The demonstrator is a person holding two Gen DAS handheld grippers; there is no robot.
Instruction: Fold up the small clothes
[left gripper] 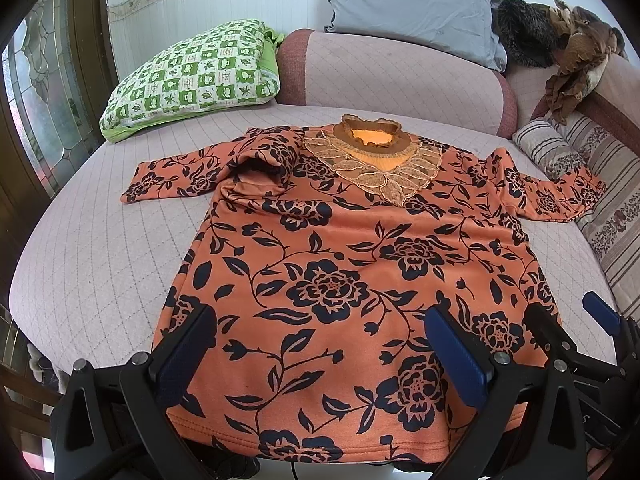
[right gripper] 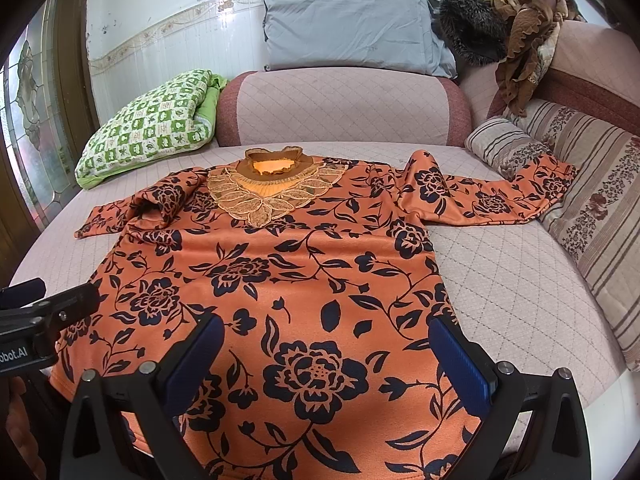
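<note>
Orange floral top's (left gripper: 320, 280) hem partly behind gripper fingers (left gripper: 456, 356), bottom edge cropped

This is a lived-in room of a home. Ahead of the left tool (left gripper: 320, 352) lies a sofa seat (left gripper: 100, 248) under a quilted pink cover, with a padded backrest (left gripper: 400, 76) beyond it. A green-and-white checked pillow (left gripper: 188, 76) sits far left, a grey pillow (left gripper: 408, 4) leans on the wall behind the backrest, and striped floral cushions (right gripper: 592, 200) line the right side. Brown ruffled cloth (right gripper: 524, 36) is heaped on the far-right corner. A white panelled wall (right gripper: 160, 48) with a patterned border and a leaded-glass door (left gripper: 44, 100) at left close the room.
</note>
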